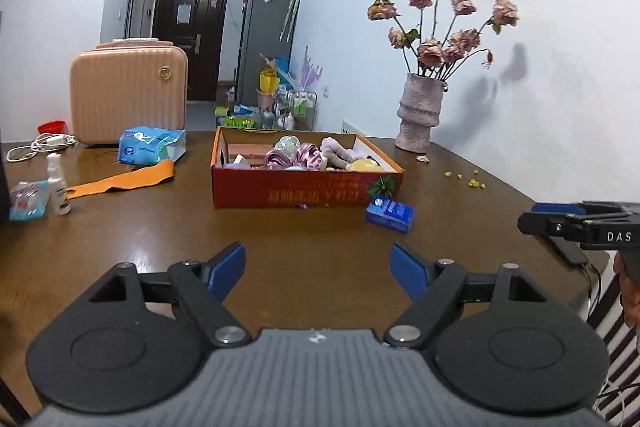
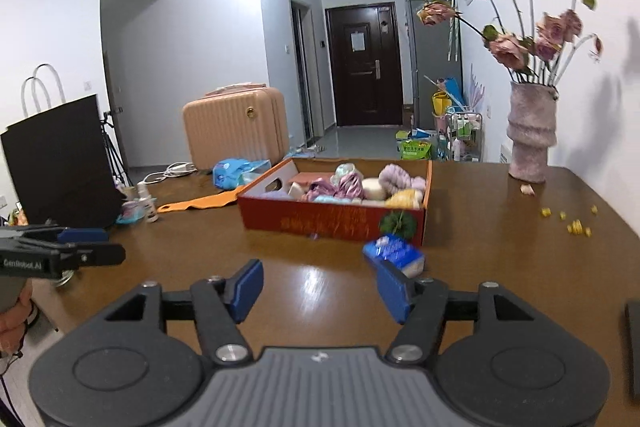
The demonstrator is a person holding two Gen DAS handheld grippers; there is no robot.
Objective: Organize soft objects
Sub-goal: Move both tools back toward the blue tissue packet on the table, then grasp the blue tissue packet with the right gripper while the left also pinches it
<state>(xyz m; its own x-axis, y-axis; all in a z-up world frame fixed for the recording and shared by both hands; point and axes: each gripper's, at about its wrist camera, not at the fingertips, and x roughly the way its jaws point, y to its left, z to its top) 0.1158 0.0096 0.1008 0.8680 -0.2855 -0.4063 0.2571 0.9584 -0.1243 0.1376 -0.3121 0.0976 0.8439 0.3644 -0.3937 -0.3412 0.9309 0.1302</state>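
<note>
Worktop point(image 1: 160, 227) carries a red box point(image 1: 304, 189) of soft objects point(image 1: 308, 155) — perhaps yarn and cloth. Left tool point(image 1: 318, 269) and right tool point(image 2: 318, 291) both stand open, empty; a blue packet point(image 2: 394, 253) lies beside the box.

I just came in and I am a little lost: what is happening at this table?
A person holds the left gripper and the right gripper above the wooden table. Both are open and empty. Ahead stands a red box full of soft items, with a small blue pack lying outside at its front corner.
</note>
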